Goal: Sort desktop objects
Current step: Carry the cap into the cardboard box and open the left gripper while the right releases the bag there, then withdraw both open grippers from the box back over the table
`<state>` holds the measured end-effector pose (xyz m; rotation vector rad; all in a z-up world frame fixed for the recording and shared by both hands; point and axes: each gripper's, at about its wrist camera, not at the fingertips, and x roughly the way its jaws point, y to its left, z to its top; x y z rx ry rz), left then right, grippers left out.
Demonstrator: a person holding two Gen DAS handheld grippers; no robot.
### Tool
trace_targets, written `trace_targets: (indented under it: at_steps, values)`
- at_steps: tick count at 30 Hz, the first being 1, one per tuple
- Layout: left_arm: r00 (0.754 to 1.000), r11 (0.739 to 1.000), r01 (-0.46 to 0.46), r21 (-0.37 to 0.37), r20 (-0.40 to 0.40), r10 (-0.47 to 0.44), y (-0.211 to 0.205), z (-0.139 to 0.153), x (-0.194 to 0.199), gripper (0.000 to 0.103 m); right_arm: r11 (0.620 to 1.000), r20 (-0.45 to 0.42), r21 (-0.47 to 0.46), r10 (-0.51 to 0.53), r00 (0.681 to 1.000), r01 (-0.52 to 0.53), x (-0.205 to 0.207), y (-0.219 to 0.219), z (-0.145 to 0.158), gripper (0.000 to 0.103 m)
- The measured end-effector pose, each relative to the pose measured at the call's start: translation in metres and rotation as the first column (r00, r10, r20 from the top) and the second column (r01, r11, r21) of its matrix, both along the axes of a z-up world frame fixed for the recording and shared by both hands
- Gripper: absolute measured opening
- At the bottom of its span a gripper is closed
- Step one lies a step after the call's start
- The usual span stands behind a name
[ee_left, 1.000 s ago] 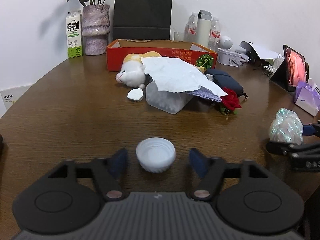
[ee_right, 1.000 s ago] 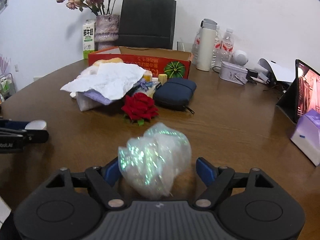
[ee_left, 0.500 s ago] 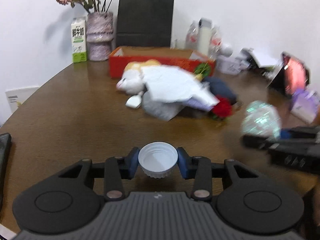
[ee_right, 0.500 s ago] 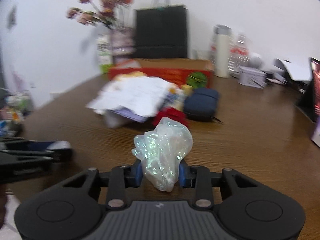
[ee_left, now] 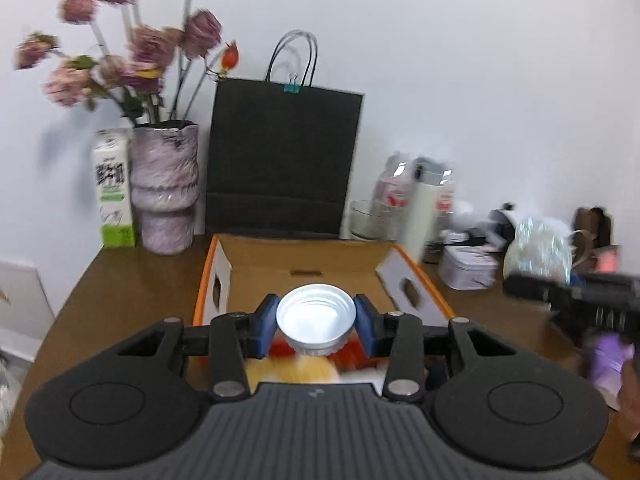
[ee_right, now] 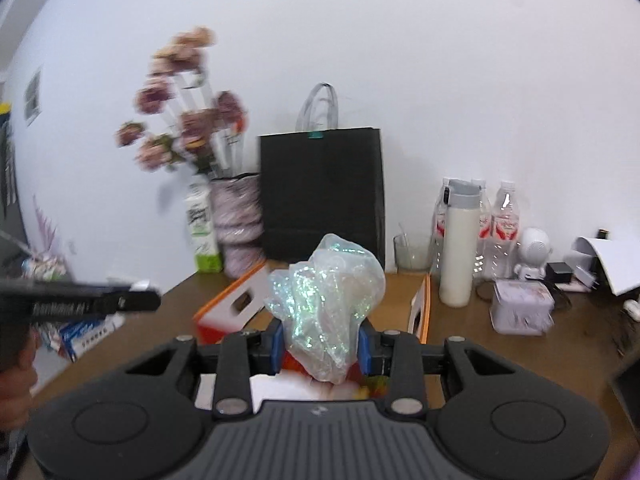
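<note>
My left gripper (ee_left: 316, 326) is shut on a white bottle cap (ee_left: 316, 322) and holds it in the air at the near edge of the open orange cardboard box (ee_left: 304, 276). My right gripper (ee_right: 322, 342) is shut on a crumpled iridescent plastic wrapper (ee_right: 326, 300) and holds it raised over the same box (ee_right: 236, 304). The right gripper and wrapper (ee_left: 538, 254) also show at the right of the left wrist view. The left gripper's tip (ee_right: 136, 302) shows at the left of the right wrist view. The pile of desk objects is mostly hidden below the grippers.
Behind the box stand a black paper bag (ee_left: 282, 160), a vase of dried flowers (ee_left: 166, 188) and a milk carton (ee_left: 114, 192). A white flask (ee_right: 458, 244), water bottles (ee_right: 506, 224), a glass (ee_right: 410, 252) and a small tin (ee_right: 522, 308) stand at the right.
Both grippers have risen from the table and moved forward to the orange box, each carrying its object. The pile of objects has dropped out of view beneath them.
</note>
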<state>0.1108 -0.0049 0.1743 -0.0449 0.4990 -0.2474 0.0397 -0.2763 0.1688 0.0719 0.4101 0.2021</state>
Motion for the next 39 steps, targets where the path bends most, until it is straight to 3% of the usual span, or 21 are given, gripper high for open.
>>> trace_targets:
  at_steps: [2,5,8,9,11,13,18,20,21,22,23,24,29,32,36,39]
  values:
    - [0.999,0.999,0.003,0.047,-0.037,-0.001,-0.011,-0.009,0.055,0.041,0.999,-0.066,0.028,-0.019,0.998,0.021,0.062,-0.010,0.005,0.033]
    - [0.992,0.994,-0.009,0.106,-0.121,0.022,-0.027,-0.035,0.138,0.041,0.998,-0.187,-0.027,-0.066,0.980,0.062,0.162,-0.011,-0.011,0.033]
    - [0.986,0.997,-0.033,0.068,-0.159,0.043,-0.023,-0.061,0.200,0.041,0.996,-0.298,-0.038,-0.092,0.950,0.085,0.238,-0.008,-0.047,0.034]
    - [0.986,0.997,-0.037,0.061,-0.161,0.046,-0.020,-0.068,0.214,0.041,0.996,-0.309,-0.046,-0.091,0.947,0.081,0.255,-0.004,-0.059,0.034]
    - [0.977,0.987,-0.082,0.138,-0.183,0.106,-0.020,-0.079,0.238,0.041,0.992,-0.341,-0.083,-0.113,0.933,0.090,0.281,-0.001,-0.084,0.034]
    - [0.976,0.983,-0.038,0.177,-0.207,0.075,-0.021,-0.089,0.255,0.041,0.988,-0.364,-0.114,-0.137,0.921,0.102,0.302,0.001,-0.103,0.038]
    - [0.948,0.964,-0.046,0.261,-0.292,0.125,-0.028,-0.120,0.266,0.045,0.976,-0.422,-0.193,-0.179,0.889,0.105,0.328,0.003,-0.133,0.044]
    - [0.945,0.953,-0.042,0.299,-0.299,0.136,-0.027,-0.127,0.265,0.048,0.969,-0.403,-0.220,-0.198,0.893,0.115,0.331,0.004,-0.132,0.068]
    - [0.947,0.952,-0.055,0.301,-0.287,0.145,-0.026,-0.125,0.264,0.050,0.968,-0.405,-0.221,-0.201,0.892,0.117,0.332,0.003,-0.132,0.083]
    - [0.950,0.959,-0.066,0.277,-0.276,0.145,-0.023,-0.121,0.263,0.062,0.971,-0.403,-0.210,-0.193,0.895,0.115,0.333,0.003,-0.131,0.083]
    - [0.955,0.968,-0.076,0.238,-0.263,0.139,-0.018,-0.115,0.262,0.081,0.975,-0.402,-0.195,-0.180,0.898,0.108,0.333,0.002,-0.129,0.083]
    - [0.958,0.975,-0.089,0.204,-0.252,0.140,-0.013,-0.108,0.261,0.085,0.978,-0.406,-0.180,-0.170,0.898,0.104,0.333,0.001,-0.127,0.083]
    - [0.958,0.986,-0.111,0.124,-0.250,0.139,0.004,-0.066,0.226,0.085,0.989,-0.393,-0.081,-0.149,0.907,0.127,0.313,-0.007,-0.091,0.083]
    - [0.957,0.984,-0.175,0.037,-0.227,0.179,0.019,-0.042,0.159,0.091,0.992,-0.378,-0.052,-0.129,0.917,0.119,0.270,-0.004,-0.066,0.084]
    - [0.973,0.986,-0.113,-0.122,-0.215,0.085,0.031,-0.044,0.056,0.100,0.998,-0.328,0.018,-0.044,0.944,0.053,0.184,0.001,-0.057,0.089]
    - [0.979,0.990,-0.083,-0.118,-0.197,0.059,0.030,-0.062,-0.021,0.100,0.998,-0.291,0.065,0.002,0.957,0.018,0.104,0.008,-0.060,0.090]
